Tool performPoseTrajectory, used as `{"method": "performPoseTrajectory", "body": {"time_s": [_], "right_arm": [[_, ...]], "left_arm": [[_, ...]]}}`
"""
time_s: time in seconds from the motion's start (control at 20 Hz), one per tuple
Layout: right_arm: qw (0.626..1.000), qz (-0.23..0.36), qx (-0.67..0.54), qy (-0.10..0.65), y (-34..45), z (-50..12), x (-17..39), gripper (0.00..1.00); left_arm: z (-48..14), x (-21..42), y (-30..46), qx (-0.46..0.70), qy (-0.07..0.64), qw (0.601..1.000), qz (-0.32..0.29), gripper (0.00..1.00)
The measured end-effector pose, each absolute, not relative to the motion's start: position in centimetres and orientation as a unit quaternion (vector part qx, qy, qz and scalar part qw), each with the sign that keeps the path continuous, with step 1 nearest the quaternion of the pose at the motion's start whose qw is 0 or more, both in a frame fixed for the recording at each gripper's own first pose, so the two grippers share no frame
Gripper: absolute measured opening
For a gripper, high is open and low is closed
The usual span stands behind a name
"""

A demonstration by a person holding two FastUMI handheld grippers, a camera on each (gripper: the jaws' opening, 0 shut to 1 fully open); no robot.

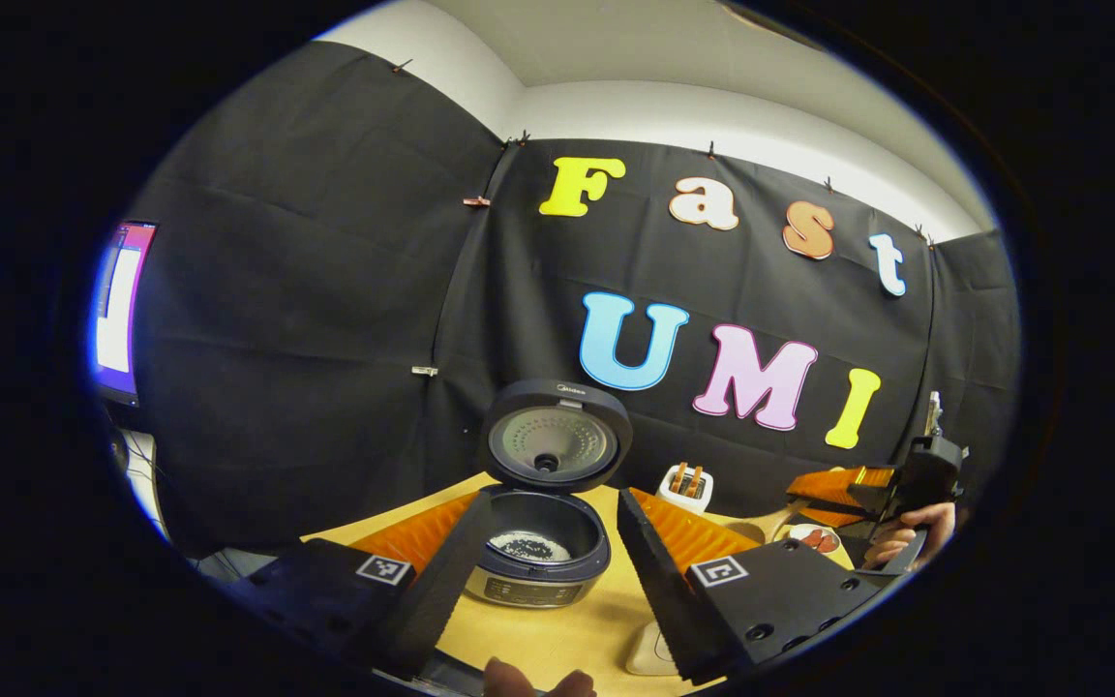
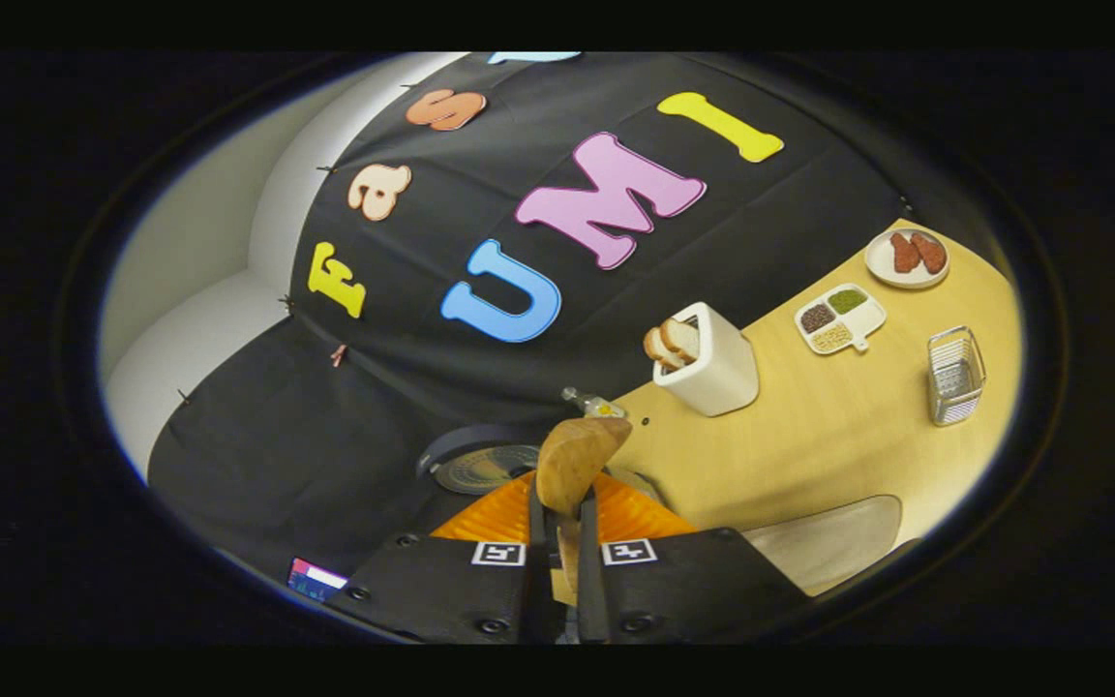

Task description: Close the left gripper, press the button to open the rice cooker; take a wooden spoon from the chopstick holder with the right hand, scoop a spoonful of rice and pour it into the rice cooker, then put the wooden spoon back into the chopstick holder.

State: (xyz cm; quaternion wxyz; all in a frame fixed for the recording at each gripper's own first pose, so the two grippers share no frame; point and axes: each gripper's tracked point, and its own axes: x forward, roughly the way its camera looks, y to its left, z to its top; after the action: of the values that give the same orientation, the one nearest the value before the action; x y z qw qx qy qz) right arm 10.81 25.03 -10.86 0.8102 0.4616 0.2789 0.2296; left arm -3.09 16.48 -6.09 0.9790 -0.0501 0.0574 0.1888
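The rice cooker (image 1: 536, 566) stands on the wooden table with its lid (image 1: 556, 445) swung up; white rice (image 1: 527, 548) lies in the pot. My left gripper (image 1: 555, 496) is open wide, its fingers either side of the cooker and nothing between them. My right gripper (image 2: 562, 503) is shut on the handle of the wooden spoon (image 2: 577, 455), whose bowl sticks up ahead of the fingers, over the cooker lid (image 2: 480, 467). Whether the spoon carries rice I cannot tell. The wire chopstick holder (image 2: 954, 376) stands far right. A hand holds the right gripper (image 1: 809, 499) at the table's right.
A white toaster with bread slices (image 2: 708, 363) stands near the back wall. A divided dish of grains (image 2: 838, 318) and a plate of red pieces (image 2: 906, 257) lie beyond it. A grey mat (image 2: 828, 537) lies at the table's near edge. A lit screen (image 1: 122, 310) is at far left.
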Motion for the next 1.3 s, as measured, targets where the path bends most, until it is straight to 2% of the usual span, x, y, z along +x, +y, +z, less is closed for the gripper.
{"method": "performPoseTrajectory", "body": {"time_s": [0.05, 0.1, 0.15, 0.2, 0.25, 0.3, 0.35, 0.75, 0.85, 0.95, 1.0, 1.05, 1.1, 1.15, 1.3], "right_arm": [[0.806, 0.230, 0.471, 0.277, 26.2, -10.4, 11.3, 0.19], [0.804, 0.230, 0.473, 0.276, 27.5, -10.3, 11.8, 0.09], [0.805, 0.232, 0.471, 0.277, 29.0, -10.3, 12.4, 0.14], [0.807, 0.234, 0.467, 0.277, 30.6, -10.6, 13.1, 0.09], [0.809, 0.235, 0.462, 0.278, 32.0, -10.9, 13.7, 0.09], [0.812, 0.236, 0.455, 0.279, 33.8, -11.3, 14.3, 0.14], [0.817, 0.239, 0.442, 0.281, 35.5, -11.9, 14.7, 0.14], [0.884, 0.270, 0.260, 0.281, 47.1, -17.1, 15.6, 0.14], [0.899, 0.281, 0.205, 0.267, 48.4, -17.8, 15.5, 0.18], [0.909, 0.294, 0.160, 0.248, 49.6, -17.9, 15.3, 0.14], [0.912, 0.300, 0.138, 0.242, 50.1, -18.0, 15.0, 0.09], [0.916, 0.307, 0.113, 0.231, 50.5, -18.0, 14.9, 0.09], [0.919, 0.316, 0.085, 0.220, 50.7, -17.9, 14.5, 0.19], [0.921, 0.325, 0.058, 0.207, 51.0, -17.9, 14.2, 0.09], [0.920, 0.348, -0.004, 0.180, 52.2, -18.1, 13.4, 0.09]], "left_arm": [[-6.1, -3.1, 17.1, -0.052, 0.057, 0.979, 0.189, 0.89], [-6.2, -3.2, 17.5, -0.056, 0.056, 0.979, 0.188, 0.89], [-6.1, -3.2, 17.9, -0.060, 0.056, 0.979, 0.187, 0.89], [-6.1, -3.2, 18.3, -0.063, 0.055, 0.979, 0.186, 0.89], [-6.1, -3.2, 18.8, -0.065, 0.053, 0.979, 0.185, 0.89], [-6.0, -3.2, 19.2, -0.066, 0.052, 0.979, 0.184, 0.89], [-6.0, -3.1, 19.6, -0.067, 0.051, 0.979, 0.183, 0.89], [-6.0, -3.1, 22.2, -0.089, 0.045, 0.978, 0.185, 0.89], [-6.0, -3.1, 22.6, -0.092, 0.043, 0.978, 0.185, 0.89], [-6.1, -3.2, 23.0, -0.096, 0.043, 0.977, 0.186, 0.89], [-6.3, -3.3, 23.2, -0.101, 0.043, 0.976, 0.186, 0.89], [-6.5, -3.3, 23.4, -0.106, 0.045, 0.976, 0.186, 0.89], [-6.8, -3.3, 23.6, -0.109, 0.046, 0.975, 0.186, 0.89], [-6.9, -3.4, 23.8, -0.110, 0.046, 0.975, 0.188, 0.89], [-7.0, -3.5, 24.4, -0.114, 0.043, 0.974, 0.190, 0.89]]}}
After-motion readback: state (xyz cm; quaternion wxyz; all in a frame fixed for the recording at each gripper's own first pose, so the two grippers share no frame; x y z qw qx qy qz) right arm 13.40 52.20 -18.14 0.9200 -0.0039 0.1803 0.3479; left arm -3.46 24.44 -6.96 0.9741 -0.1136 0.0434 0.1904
